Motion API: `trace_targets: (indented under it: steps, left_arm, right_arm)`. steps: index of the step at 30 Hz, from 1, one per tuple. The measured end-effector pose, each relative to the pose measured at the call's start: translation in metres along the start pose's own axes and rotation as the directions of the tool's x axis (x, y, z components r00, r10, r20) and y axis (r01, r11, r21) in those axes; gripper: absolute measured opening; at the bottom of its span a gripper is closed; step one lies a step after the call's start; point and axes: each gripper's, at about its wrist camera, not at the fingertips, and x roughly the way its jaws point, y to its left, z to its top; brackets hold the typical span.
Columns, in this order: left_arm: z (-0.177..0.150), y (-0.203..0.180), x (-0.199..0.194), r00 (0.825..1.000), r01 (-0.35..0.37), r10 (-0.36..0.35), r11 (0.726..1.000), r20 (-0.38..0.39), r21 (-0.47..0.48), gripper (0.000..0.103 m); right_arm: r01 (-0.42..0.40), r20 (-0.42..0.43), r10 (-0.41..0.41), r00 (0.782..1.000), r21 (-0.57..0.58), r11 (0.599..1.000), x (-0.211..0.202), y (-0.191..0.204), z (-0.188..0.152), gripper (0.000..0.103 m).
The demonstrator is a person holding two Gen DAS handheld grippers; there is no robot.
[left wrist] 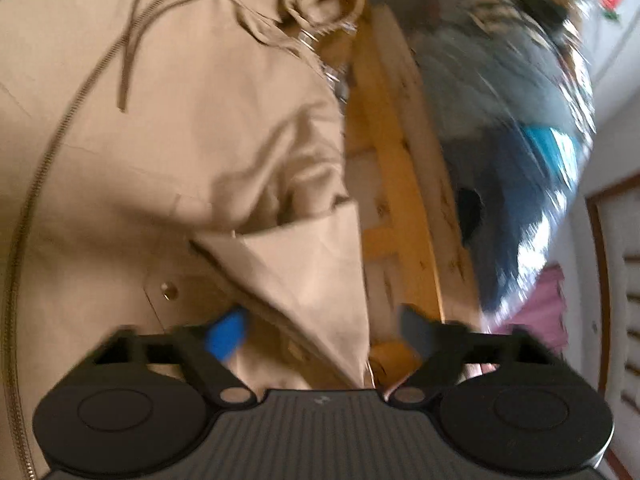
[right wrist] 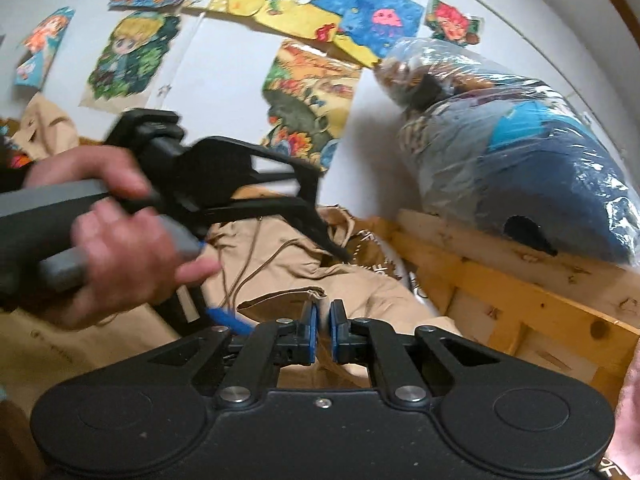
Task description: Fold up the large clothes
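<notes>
- Left wrist view: black left gripper [left wrist: 320,330] fills the bottom edge, jaws spread wide and holding nothing, one blue-padded finger [left wrist: 226,336] over the cloth.
- Beyond it lies the tan jacket [left wrist: 160,152], zipper [left wrist: 52,148] and drawstring [left wrist: 128,60] showing, a folded sleeve corner between the fingers, beside a wooden frame [left wrist: 396,184].
- Right wrist view: right gripper [right wrist: 323,330] sits nearly closed, a slim gap between its blue pads, nothing visibly pinched.
- Jacket lies just past it; a hand [right wrist: 120,248] holds the left gripper above.
- Plastic-wrapped bundle [right wrist: 520,168] rests on the frame.

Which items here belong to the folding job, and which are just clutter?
Job:
- tan zip-up hooded jacket with drawstrings
- left hand-held gripper, open over the jacket
- right hand-held gripper, nearly shut

Lying about:
- clear plastic bag of blue bedding
- pale wooden slatted frame
- colourful drawings on the wall
</notes>
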Motion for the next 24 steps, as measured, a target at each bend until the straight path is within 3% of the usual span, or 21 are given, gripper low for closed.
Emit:
trace_targets:
  steps: [1,2,3,6,9,11,13,16,20,22,24]
  left_arm:
    - [0.001,-0.003,0.001,1.0,-0.025,0.025,1.0,0.001,0.002,0.027]
    - [0.003,-0.008,0.005,0.998,-0.067,0.067,0.997,0.005,0.031,0.009]
    - [0.006,-0.016,0.005,0.995,-0.102,0.102,0.993,0.007,0.065,0.001]
    - [0.013,-0.05,-0.003,0.991,-0.132,0.123,0.965,0.053,0.225,0.0]
    - [0.023,-0.094,-0.029,0.987,-0.135,0.084,0.899,0.139,0.416,0.0]
    - [0.031,-0.114,-0.06,0.979,-0.143,0.046,0.855,0.2,0.499,0.0]
    - [0.037,-0.124,-0.09,0.963,-0.185,0.04,0.817,0.266,0.546,0.0]
    - [0.045,-0.116,-0.139,0.926,-0.272,0.06,0.791,0.372,0.548,0.0]
    - [0.046,-0.073,-0.191,0.851,-0.414,0.156,0.787,0.501,0.458,0.0]
    - [0.047,-0.042,-0.202,0.82,-0.463,0.219,0.797,0.529,0.388,0.0]
    - [0.047,-0.012,-0.209,0.78,-0.529,0.294,0.781,0.552,0.332,0.0]
  right_arm:
    - [-0.008,0.0,0.008,1.0,-0.008,1.0,-0.001,0.002,-0.001,0.006]
    - [-0.013,0.003,0.013,1.0,-0.017,1.0,-0.003,0.005,-0.002,0.006]
    - [-0.016,0.008,0.016,1.0,-0.025,1.0,-0.004,0.007,-0.002,0.007]
    - [-0.033,0.017,0.033,0.999,-0.016,0.999,-0.007,0.013,-0.002,0.012]
    - [-0.072,0.051,0.073,0.996,-0.025,0.997,-0.014,0.022,0.0,0.024]
    - [-0.093,0.068,0.095,0.993,-0.041,0.995,-0.02,0.029,0.0,0.047]
    - [-0.114,0.064,0.118,0.991,-0.055,0.992,-0.022,0.035,-0.002,0.053]
    - [-0.135,0.037,0.138,0.99,-0.06,0.989,-0.021,0.043,-0.003,0.055]
    - [-0.14,-0.013,0.139,0.99,-0.041,0.989,-0.014,0.042,-0.003,0.063]
    - [-0.129,-0.054,0.128,0.99,-0.017,0.991,-0.007,0.038,-0.005,0.064]
    - [-0.116,-0.107,0.118,0.987,0.018,0.993,0.004,0.03,-0.006,0.066]
